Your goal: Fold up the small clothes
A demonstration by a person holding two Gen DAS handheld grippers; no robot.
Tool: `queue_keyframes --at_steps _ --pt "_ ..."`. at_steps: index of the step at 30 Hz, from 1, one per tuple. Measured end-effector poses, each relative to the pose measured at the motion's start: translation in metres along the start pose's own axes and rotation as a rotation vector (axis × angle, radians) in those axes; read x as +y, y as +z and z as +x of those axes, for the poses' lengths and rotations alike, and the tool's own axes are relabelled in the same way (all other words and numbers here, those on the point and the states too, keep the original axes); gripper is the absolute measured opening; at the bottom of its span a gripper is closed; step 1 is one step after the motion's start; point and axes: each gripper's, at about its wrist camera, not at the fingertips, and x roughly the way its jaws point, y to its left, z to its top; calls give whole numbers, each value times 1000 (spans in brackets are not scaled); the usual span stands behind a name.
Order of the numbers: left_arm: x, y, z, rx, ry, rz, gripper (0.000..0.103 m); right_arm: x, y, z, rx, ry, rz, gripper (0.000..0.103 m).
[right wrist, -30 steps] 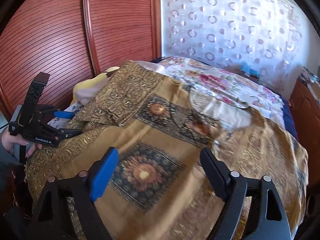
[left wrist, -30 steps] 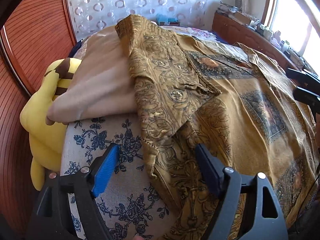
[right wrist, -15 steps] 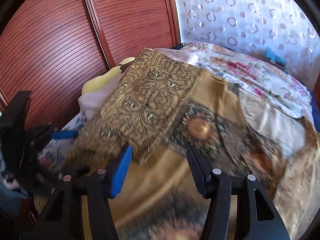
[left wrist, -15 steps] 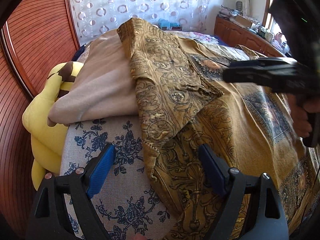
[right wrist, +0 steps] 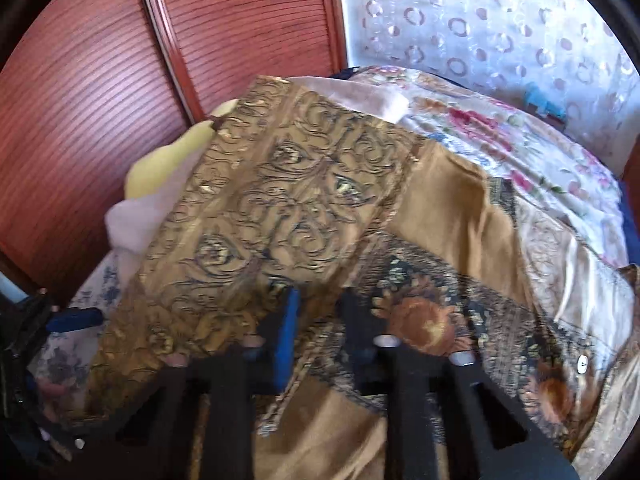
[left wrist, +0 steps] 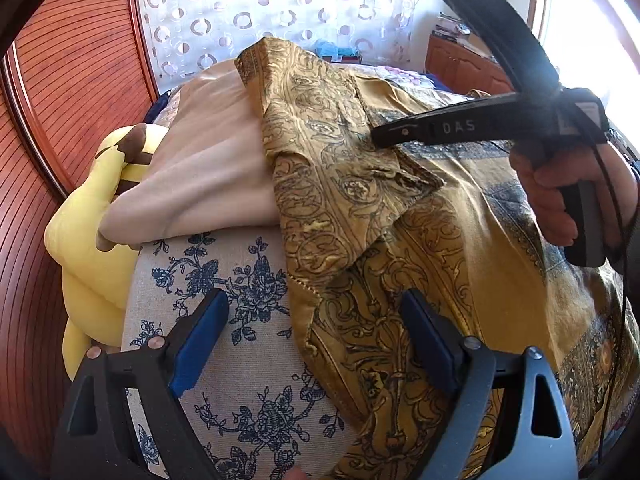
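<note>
Garment first: a gold patterned shirt (left wrist: 400,248) lies spread on the bed, its folded-over sleeve flap (right wrist: 280,208) just ahead of the right gripper (right wrist: 316,320). Those jaws have just been closing, now nearly together, seemingly pinching the flap's edge, though blur hides contact. The left gripper (left wrist: 312,340) hovers wide open and empty over the shirt's hem. Next: lifting the flap across. Earlier, the right gripper stood farther back.

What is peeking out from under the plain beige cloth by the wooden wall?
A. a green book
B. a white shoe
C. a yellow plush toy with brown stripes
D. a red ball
C: a soft yellow plush toy with brown stripes sticks out from under the plain beige cloth.
</note>
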Motion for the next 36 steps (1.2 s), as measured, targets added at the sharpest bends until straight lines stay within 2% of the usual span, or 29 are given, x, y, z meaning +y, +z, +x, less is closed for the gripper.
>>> queue_keyframes --at_steps 5,12,15,18,20,22,28,36 --pt "2 1 -4 -21 -2 -14 86 0 -3 -9 -28 32 13 5" --pt "6 6 -31 -118 26 -61 85 2 -18 -45 -103 -11 -9 5" --pt "-3 13 -37 -133 22 -63 85 5 -26 -48 -97 -7 -22 7" --pt "-17 20 -40 -139 1 -46 85 3 -33 -59 -106 -9 1 22" --pt "-30 24 -42 -143 -11 -27 85 -6 -38 -72 -121 -11 27 42" --pt "-45 28 -44 -148 -24 -2 85 -12 -47 -90 -139 -15 44 53" --pt "-90 40 -42 -159 -78 63 85 -46 -91 -152 -183 -103 103 54" --pt "-137 52 -22 -134 -113 127 85 -78 -155 -273 -294 -251 165 55"
